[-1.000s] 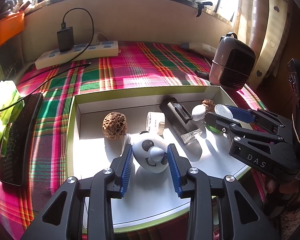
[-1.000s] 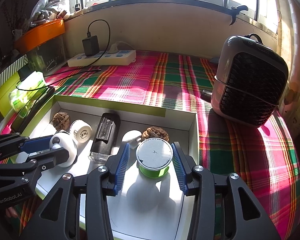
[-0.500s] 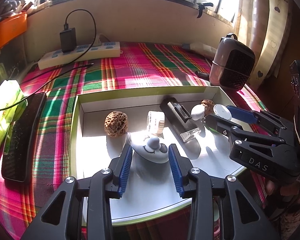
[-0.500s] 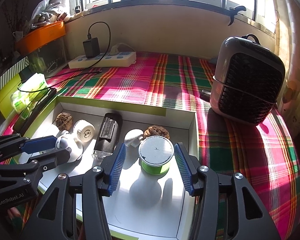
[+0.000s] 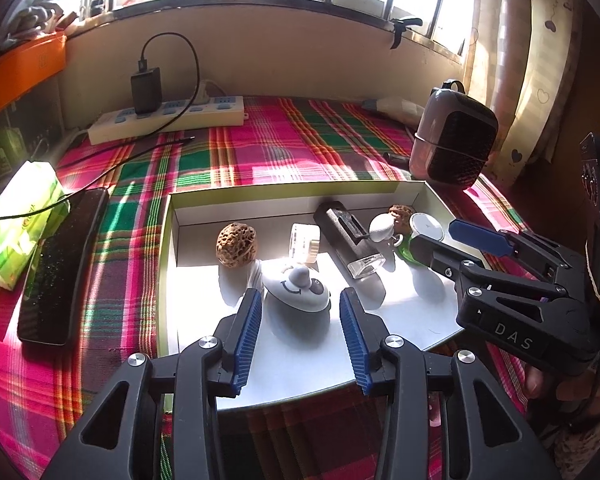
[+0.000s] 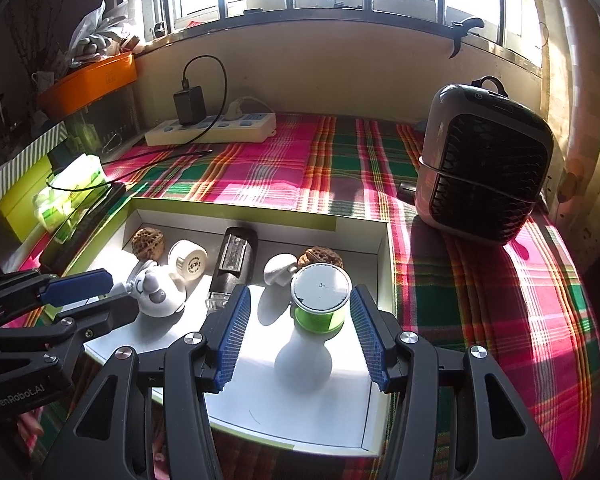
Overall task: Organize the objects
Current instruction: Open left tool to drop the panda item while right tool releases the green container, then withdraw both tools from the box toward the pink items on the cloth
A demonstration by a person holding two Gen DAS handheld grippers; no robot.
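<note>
Left wrist view puts the panda toy (image 5: 298, 294) right between my left tool (image 5: 300, 320) pads; the jaws are opening and neither blue pad touches it, so I read it as set down on the floor of the white tray (image 5: 292, 376). Over in the right wrist view, the green-based jar (image 6: 320, 304) with its grey lid stands between the spread pads of my right tool (image 6: 298, 334), a gap showing on each side, so nothing is pinched there either. Just ahead of the left tool lie a walnut (image 5: 236, 244) and a small clear cap (image 5: 305, 243); ahead and toward the right tool, a long dark case (image 5: 346, 236) runs aslant, with a white mushroom-shaped piece (image 6: 280, 270) and a second walnut (image 6: 320, 258) just behind the jar. My judgement is that the sorting is well along: every small item I can see sits inside the tray. What is left seems to be backing both tools away, and perhaps straightening the slanted case. Outside the tray on the plaid-covered worktop (image 5: 260, 152), well beyond the tools, remain a power strip (image 5: 168, 118), a small heater (image 6: 486, 164), a black phone (image 5: 62, 268) and a green tissue pack (image 5: 18, 222); whether those belong to the job I cannot tell.
</note>
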